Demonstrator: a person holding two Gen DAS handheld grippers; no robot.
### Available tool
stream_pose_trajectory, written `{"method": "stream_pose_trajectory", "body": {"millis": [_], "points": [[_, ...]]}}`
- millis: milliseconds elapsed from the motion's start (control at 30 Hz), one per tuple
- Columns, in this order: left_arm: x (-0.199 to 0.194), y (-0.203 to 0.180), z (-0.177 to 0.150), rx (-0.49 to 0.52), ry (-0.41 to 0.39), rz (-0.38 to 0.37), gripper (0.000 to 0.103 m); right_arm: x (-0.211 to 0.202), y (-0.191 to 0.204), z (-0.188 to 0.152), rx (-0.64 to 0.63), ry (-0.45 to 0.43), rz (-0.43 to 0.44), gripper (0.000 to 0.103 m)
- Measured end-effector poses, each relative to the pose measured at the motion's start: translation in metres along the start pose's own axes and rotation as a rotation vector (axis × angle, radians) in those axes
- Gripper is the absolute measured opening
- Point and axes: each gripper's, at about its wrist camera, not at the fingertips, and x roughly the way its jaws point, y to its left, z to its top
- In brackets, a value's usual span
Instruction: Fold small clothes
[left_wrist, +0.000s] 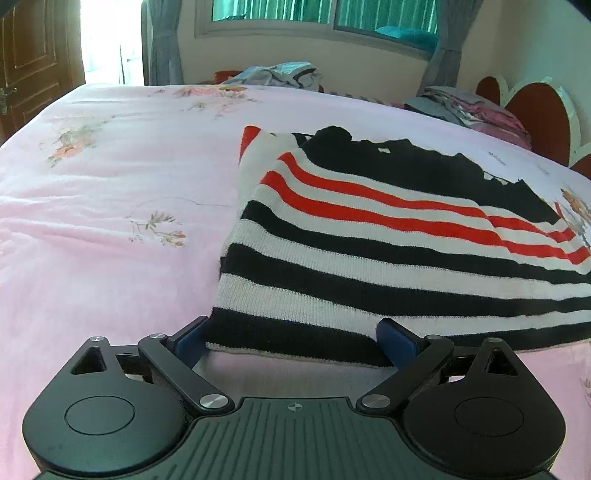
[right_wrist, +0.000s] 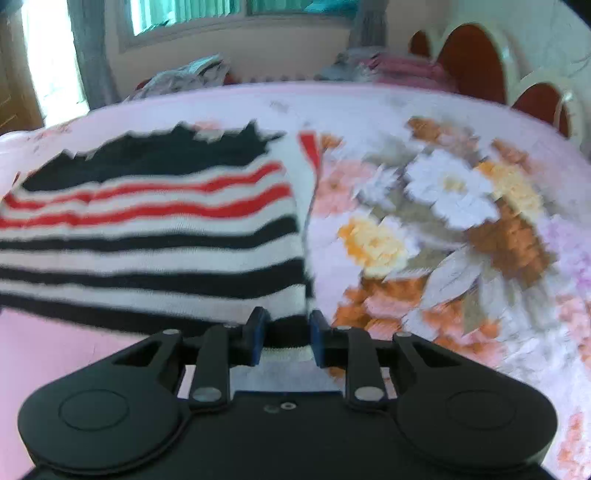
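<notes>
A knitted sweater with black, white and red stripes lies folded on the pink bedspread. My left gripper is open wide at the sweater's near left corner, with the hem lying between its blue fingers. In the blurred right wrist view, the same sweater fills the left half. My right gripper is at its near right corner. Its jaws stand narrow with the black and white hem between them, and the pads do not visibly pinch the hem.
Piles of other clothes sit at the bed's far edge, under the window. A red and white headboard rises at the right. A large flower print covers the bedspread right of the sweater. A wooden door stands far left.
</notes>
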Motion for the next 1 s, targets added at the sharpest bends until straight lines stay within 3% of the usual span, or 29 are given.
{"method": "stream_pose_trajectory", "body": {"millis": [100, 267, 433, 667, 833, 1000], "points": [[-0.002, 0.0, -0.003, 0.001, -0.007, 0.001, 0.095, -0.015, 0.006, -0.002, -0.015, -0.056, 0.037, 0.026], [-0.002, 0.001, -0.004, 0.0, -0.008, 0.001, 0.095, 0.011, 0.011, -0.012, -0.066, 0.049, 0.029, 0.021], [-0.004, 0.004, -0.004, -0.01, -0.001, -0.004, 0.096, 0.011, 0.016, -0.008, -0.106, 0.064, 0.014, 0.021], [-0.026, 0.028, -0.014, -0.11, -0.036, 0.031, 0.095, -0.023, 0.003, -0.008, -0.083, -0.025, 0.054, 0.025], [-0.01, 0.036, -0.008, -0.125, 0.016, 0.147, 0.095, -0.019, -0.001, -0.009, -0.052, 0.0, 0.057, 0.025], [-0.012, 0.046, -0.01, -0.216, -0.001, 0.186, 0.095, -0.021, -0.008, -0.012, -0.033, 0.009, 0.057, 0.025]]}}
